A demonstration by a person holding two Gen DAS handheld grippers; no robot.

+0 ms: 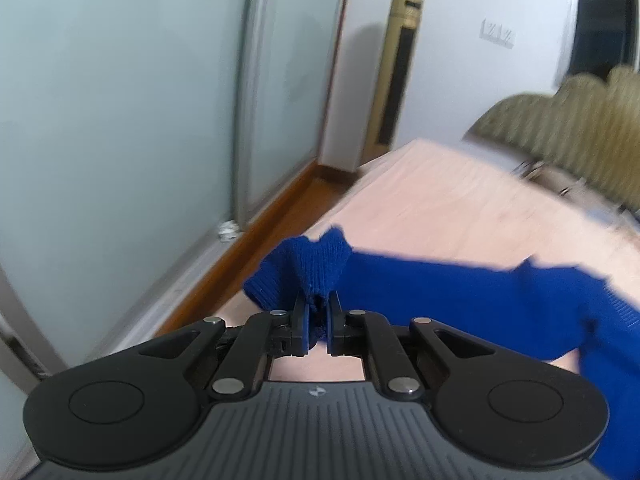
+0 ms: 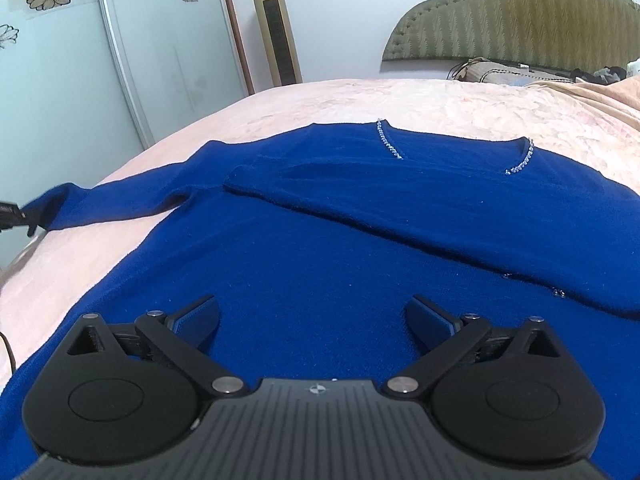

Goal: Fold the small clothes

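A royal blue knit sweater with a beaded neckline lies spread on the pink bed. One sleeve is folded across its chest. My left gripper is shut on the cuff of the other sleeve, which stretches off to the right above the bed. That gripper shows at the far left of the right wrist view, at the sleeve's end. My right gripper is open and empty, just above the sweater's lower body.
The pink bedspread covers the bed, whose left edge drops to a wooden floor. An olive padded headboard stands at the far end. A gold tower fan and mirrored wardrobe doors are along the wall.
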